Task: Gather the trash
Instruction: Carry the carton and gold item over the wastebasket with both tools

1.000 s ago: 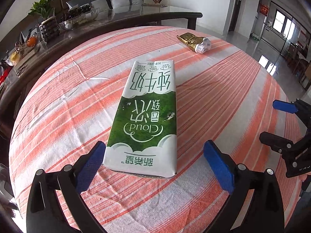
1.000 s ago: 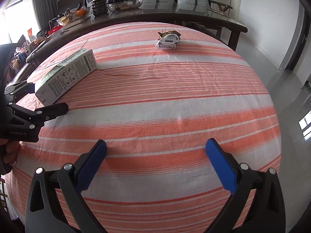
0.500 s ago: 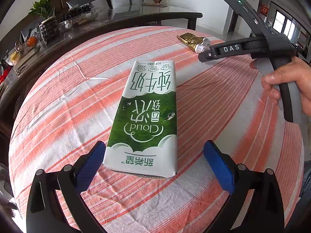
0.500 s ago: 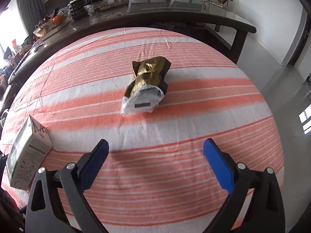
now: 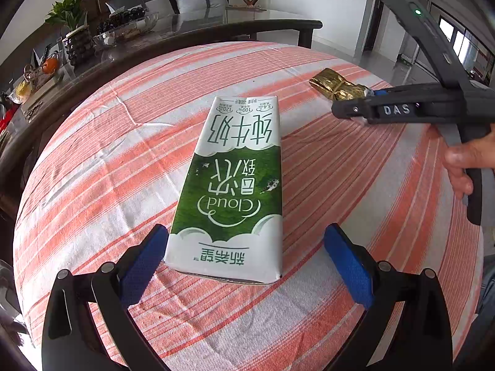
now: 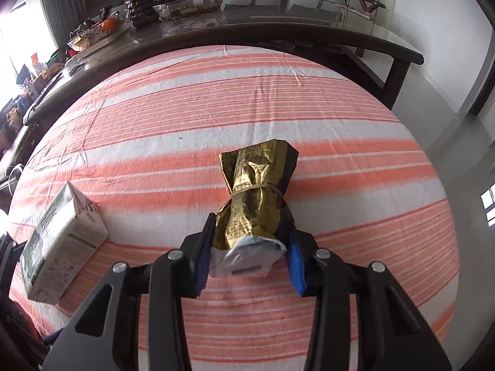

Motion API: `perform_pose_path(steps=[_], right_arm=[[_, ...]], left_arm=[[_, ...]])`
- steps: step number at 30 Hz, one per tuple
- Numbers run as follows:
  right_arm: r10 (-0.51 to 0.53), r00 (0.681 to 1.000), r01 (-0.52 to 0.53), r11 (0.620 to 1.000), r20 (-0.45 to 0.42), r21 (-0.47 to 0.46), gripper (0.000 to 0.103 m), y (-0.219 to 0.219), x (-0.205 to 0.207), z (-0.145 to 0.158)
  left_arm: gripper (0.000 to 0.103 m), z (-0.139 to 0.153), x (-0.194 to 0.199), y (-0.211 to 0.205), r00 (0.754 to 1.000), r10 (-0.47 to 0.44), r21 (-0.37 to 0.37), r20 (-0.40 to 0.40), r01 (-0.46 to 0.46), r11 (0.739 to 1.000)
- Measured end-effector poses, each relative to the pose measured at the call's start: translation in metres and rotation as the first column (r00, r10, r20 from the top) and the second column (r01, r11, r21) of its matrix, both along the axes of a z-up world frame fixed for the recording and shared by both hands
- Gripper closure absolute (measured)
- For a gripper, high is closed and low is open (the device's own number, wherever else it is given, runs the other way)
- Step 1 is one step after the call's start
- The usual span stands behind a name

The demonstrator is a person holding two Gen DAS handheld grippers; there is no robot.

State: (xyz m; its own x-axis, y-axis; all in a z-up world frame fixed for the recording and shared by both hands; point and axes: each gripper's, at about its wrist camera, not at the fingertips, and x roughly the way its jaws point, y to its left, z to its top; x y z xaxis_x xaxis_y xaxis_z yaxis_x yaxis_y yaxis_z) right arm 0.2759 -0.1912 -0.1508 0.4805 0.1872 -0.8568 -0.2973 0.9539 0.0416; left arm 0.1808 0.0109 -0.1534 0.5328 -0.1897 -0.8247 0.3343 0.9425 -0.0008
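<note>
Crinkly gold foil wrapper (image 6: 256, 198); woven cloth (image 6: 278, 99); glossy carton (image 5: 235, 179)

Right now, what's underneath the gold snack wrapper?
The gold wrapper lies on the striped tablecloth, and the cloth shows all around it. The right gripper is closing on its near end. Whatever lies directly beneath the wrapper is covered.

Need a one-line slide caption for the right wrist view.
Right claw closing around a gold wrapper on the striped cloth; milk carton lies to its left.

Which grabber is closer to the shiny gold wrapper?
Right. The right gripper is closing around the gold wrapper, which lies between its pads. The left gripper is open, far back by the milk carton.
</note>
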Motion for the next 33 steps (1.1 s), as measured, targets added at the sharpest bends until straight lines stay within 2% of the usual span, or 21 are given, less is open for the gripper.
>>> perform_pose_path(steps=[4, 7, 9, 10, 12, 15, 20, 23, 24, 25, 26, 28, 33], right_arm=[[0.055, 0.998, -0.055, 0.998, -0.001, 0.007, 0.063, -0.005, -0.065, 0.001], [0.059, 0.998, -0.059, 0.998, -0.007, 0.019, 0.063, -0.012, -0.099, 0.002], [0.042, 0.999, -0.041, 0.999, -0.011, 0.021, 0.057, -0.017, -0.11, 0.004], [0.034, 0.999, -0.034, 0.999, -0.015, 0.023, 0.048, -0.019, -0.112, 0.005], [0.036, 0.999, -0.036, 0.999, -0.019, 0.026, 0.038, -0.022, -0.11, 0.008], [0.043, 0.999, -0.043, 0.999, -0.022, 0.013, 0.037, -0.022, -0.104, 0.016], [0.063, 0.994, -0.063, 0.998, -0.091, 0.005, 0.036, -0.013, -0.083, 0.015], [0.049, 0.991, -0.05, 0.999, -0.125, -0.003, 0.038, -0.009, -0.075, 0.011], [0.046, 0.989, -0.049, 0.999, -0.138, -0.016, 0.051, -0.009, -0.074, 0.01], [0.041, 0.989, -0.046, 0.998, -0.145, -0.032, 0.059, -0.007, -0.074, 0.009], [0.036, 0.99, -0.041, 0.998, -0.139, -0.04, 0.059, -0.008, -0.075, 0.01], [0.026, 0.992, -0.031, 0.999, -0.127, -0.043, 0.061, -0.01, -0.08, 0.013], [0.014, 0.997, -0.012, 1.0, -0.081, 0.023, 0.067, -0.026, -0.099, 0.03]], left_arm=[[0.004, 0.0, 0.0, 0.0, 1.0, 0.0, 0.0, 0.0, 0.0, 1.0], [0.004, 0.0, 0.0, 0.0, 1.0, 0.0, -0.002, -0.001, 0.0, 1.0], [0.004, 0.0, 0.0, 0.0, 1.0, -0.012, -0.006, -0.001, 0.012, 1.0], [0.004, 0.001, 0.001, 0.0, 1.0, -0.03, -0.007, -0.004, 0.03, 1.0], [0.004, 0.002, 0.003, 0.001, 0.997, -0.07, -0.016, -0.02, 0.07, 0.997], [0.004, 0.008, 0.009, 0.001, 0.994, -0.109, -0.022, -0.031, 0.108, 0.994], [0.005, 0.012, 0.029, -0.005, 0.989, -0.125, -0.002, -0.074, 0.125, 0.992], [0.025, 0.01, 0.036, -0.009, 0.985, -0.14, 0.016, -0.102, 0.142, 0.99], [0.035, 0.01, 0.037, -0.01, 0.983, -0.146, 0.02, -0.108, 0.149, 0.989], [0.044, 0.01, 0.037, -0.011, 0.984, -0.147, 0.031, -0.101, 0.15, 0.988], [0.052, 0.012, 0.037, -0.012, 0.984, -0.151, 0.03, -0.095, 0.155, 0.988], [0.055, 0.015, 0.036, -0.011, 0.984, -0.153, -0.003, -0.095, 0.153, 0.988], [0.055, 0.033, 0.017, -0.019, 0.983, -0.183, -0.063, -0.033, 0.181, 0.982]])
